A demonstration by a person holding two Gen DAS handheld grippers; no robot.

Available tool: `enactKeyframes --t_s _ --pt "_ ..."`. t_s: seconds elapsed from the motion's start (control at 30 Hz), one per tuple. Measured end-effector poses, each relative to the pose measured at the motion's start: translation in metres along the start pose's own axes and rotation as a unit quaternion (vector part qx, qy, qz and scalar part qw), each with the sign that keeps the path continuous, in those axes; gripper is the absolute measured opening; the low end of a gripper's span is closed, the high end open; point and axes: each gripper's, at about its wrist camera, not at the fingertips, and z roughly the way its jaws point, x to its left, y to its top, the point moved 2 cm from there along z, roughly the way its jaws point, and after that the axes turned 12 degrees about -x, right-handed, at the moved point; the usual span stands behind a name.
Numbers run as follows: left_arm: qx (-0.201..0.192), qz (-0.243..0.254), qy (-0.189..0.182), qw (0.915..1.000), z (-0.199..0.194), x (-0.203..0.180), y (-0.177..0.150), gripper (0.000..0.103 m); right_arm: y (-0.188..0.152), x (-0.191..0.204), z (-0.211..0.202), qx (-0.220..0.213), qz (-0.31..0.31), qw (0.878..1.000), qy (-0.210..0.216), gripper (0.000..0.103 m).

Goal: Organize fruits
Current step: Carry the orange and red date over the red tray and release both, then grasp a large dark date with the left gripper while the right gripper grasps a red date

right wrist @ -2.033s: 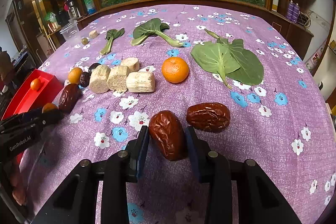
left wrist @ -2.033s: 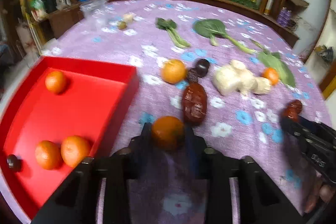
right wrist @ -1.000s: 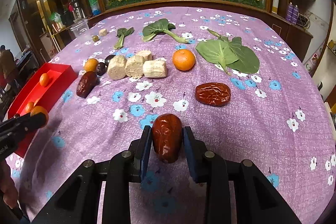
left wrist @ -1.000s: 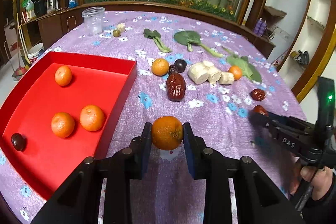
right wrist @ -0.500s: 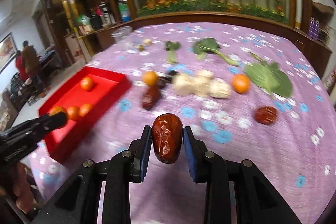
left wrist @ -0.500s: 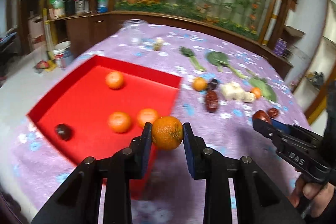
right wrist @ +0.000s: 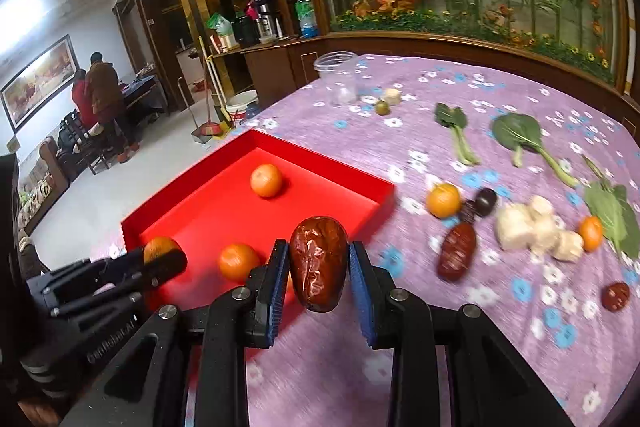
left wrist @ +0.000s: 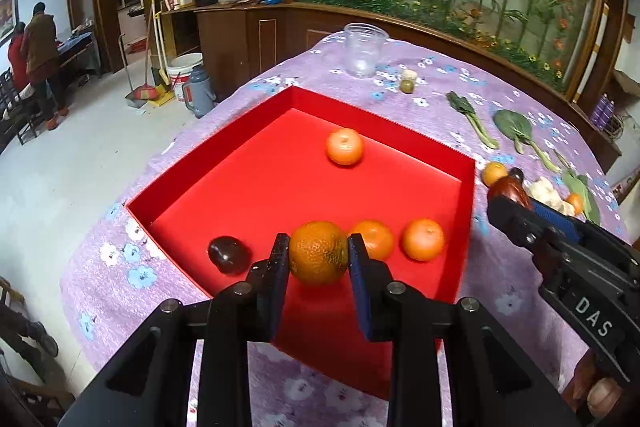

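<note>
Both grippers carry fruit at the red tray [left wrist: 466, 187], which lies on the purple flowered cloth of the counter [right wrist: 500, 99]. The left gripper [left wrist: 318, 261] has its jaws clenched on an orange [left wrist: 318, 257]; two seconds ago this orange was being taken from the cloth beside the tray, and it now hangs over the tray's near part, above the red floor and clear of the fruit already lying there: a dark plum [left wrist: 227, 254] to its left, two oranges [left wrist: 423, 239] close to its right, and a third orange [left wrist: 345, 146] near the far wall. The right gripper [right wrist: 318, 269] grasps a brown date [right wrist: 318, 263] held upright between its jaws; it was lifted from the cloth next to a second date [right wrist: 616, 295], which lies at the right edge, and has swung leftward so that it now hovers near the tray's near right corner, seemingly not yet over the floor. Motion blur in the right wrist view suggests the swing continues. Judged from this, the left orange is ready for release, and the date should follow. Left on the cloth are an orange [right wrist: 443, 200], a large date [right wrist: 457, 255], dark fruits [right wrist: 485, 202], another orange [right wrist: 591, 233], plus leafy greens [right wrist: 520, 135] and pale root pieces [right wrist: 532, 227] that belong elsewhere.
</note>
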Motion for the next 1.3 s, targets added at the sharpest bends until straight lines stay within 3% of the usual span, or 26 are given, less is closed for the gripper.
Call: enactKeyframes --t_s 0.47,0.53,0.6,0.67,0.77,0.9,1.03,1.3 --pt "0.028 -0.015 0.004 0.9995 0.018 0.025 -0.006 0.029 0.001 0.024 0.062 0.033 -0.018 0.999 -0.012 0.034" --pt "0.034 -0.017 0.01 0.9992 0.019 0.026 -0.008 0.03 -0.002 0.025 0.066 0.037 -0.02 0.999 -0.018 0.04" --pt "0.039 -0.023 0.018 0.9988 0.022 0.028 -0.009 0.044 -0.003 0.024 0.066 0.039 -0.015 0.999 -0.015 0.053" --pt "0.03 -0.031 0.022 0.9988 0.018 0.03 -0.008 0.072 -0.003 0.022 0.061 0.035 -0.014 0.999 -0.012 0.066" --pt "0.012 -0.034 0.038 0.9986 0.009 0.028 -0.005 0.076 0.001 0.012 0.043 0.019 -0.011 1.0 -0.009 0.068" --pt "-0.001 -0.025 0.024 0.9994 -0.001 0.009 0.0 0.076 0.0 -0.028 -0.001 -0.011 0.019 0.999 -0.026 0.071" --pt "-0.012 0.005 -0.012 0.9998 -0.009 -0.029 0.003 0.076 -0.007 -0.09 -0.051 -0.039 0.051 0.994 -0.086 0.073" --pt "-0.003 0.085 -0.08 0.9932 -0.002 -0.13 -0.006 0.076 -0.041 -0.223 -0.106 -0.024 0.128 0.965 -0.226 0.073"
